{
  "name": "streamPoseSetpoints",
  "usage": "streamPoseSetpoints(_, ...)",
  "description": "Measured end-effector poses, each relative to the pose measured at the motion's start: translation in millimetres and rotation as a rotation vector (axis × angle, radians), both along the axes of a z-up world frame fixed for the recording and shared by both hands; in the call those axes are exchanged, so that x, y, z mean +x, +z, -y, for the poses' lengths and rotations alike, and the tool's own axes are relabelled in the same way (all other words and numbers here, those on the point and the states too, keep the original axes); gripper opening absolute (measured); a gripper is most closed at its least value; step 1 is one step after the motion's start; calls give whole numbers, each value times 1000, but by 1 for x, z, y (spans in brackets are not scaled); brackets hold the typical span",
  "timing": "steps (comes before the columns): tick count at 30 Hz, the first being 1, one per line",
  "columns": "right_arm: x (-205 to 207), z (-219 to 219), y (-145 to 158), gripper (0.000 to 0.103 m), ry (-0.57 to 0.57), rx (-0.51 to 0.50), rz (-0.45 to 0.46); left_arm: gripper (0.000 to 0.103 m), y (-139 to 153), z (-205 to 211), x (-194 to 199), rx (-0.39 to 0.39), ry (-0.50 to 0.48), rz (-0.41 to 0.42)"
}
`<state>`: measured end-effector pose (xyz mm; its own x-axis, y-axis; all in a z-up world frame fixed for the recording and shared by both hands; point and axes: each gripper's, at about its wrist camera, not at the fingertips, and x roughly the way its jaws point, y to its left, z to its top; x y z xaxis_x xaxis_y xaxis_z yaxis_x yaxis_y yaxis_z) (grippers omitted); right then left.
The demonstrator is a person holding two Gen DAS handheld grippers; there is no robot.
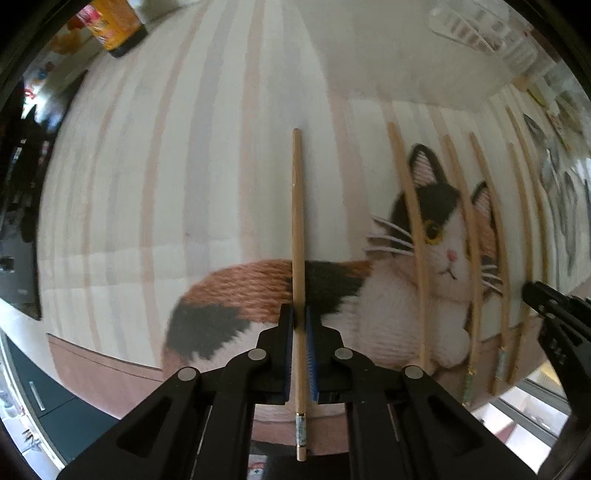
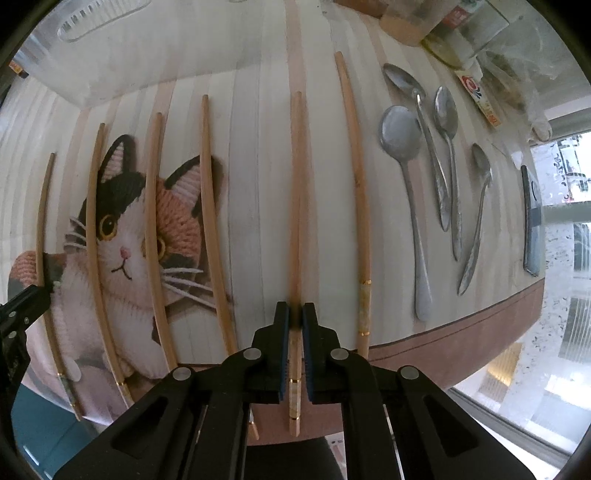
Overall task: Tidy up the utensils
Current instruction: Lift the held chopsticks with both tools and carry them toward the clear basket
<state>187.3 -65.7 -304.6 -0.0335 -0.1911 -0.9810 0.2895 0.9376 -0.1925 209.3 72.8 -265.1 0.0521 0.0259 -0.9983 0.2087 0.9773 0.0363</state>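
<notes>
A cat-print mat carries several wooden chopsticks lying side by side. My left gripper points down at it and is shut on one chopstick near its decorated end. My right gripper is shut on another chopstick in the same way. More chopsticks lie loose over the cat picture, and one chopstick lies just right of the held one. Several metal spoons lie further right. The right gripper's tip shows at the right edge of the left wrist view.
A clear plastic container stands at the mat's far edge. Jars and packets crowd the far right corner, and a dark flat object lies right of the spoons. An orange-labelled bottle stands at the far left. The mat's brown border runs along the near edge.
</notes>
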Motion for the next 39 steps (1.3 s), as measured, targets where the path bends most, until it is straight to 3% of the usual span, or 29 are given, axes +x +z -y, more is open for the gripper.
streamPoseSetpoints(7,-11,16,29,7,-11,64,75,4,34,-15,1,26,38,74)
streamPoseSetpoints(17,-16,43,113,7,-25,155,251,4,127,-35,7,33,121,238)
streamPoseSetpoints(22,11,57,152,7,-3,232,333,4,181,-24,43,-64,130,331)
streamPoseSetpoints(26,53,62,179,7,41,308,375,4,207,0,81,-169,135,332)
streamPoseSetpoints(31,126,63,191,7,80,371,370,4,207,26,139,-251,146,269)
streamPoseSetpoints(35,173,61,179,7,102,379,334,4,192,42,180,-286,176,195)
streamPoseSetpoints(39,205,63,152,7,113,386,287,4,166,54,215,-269,185,131)
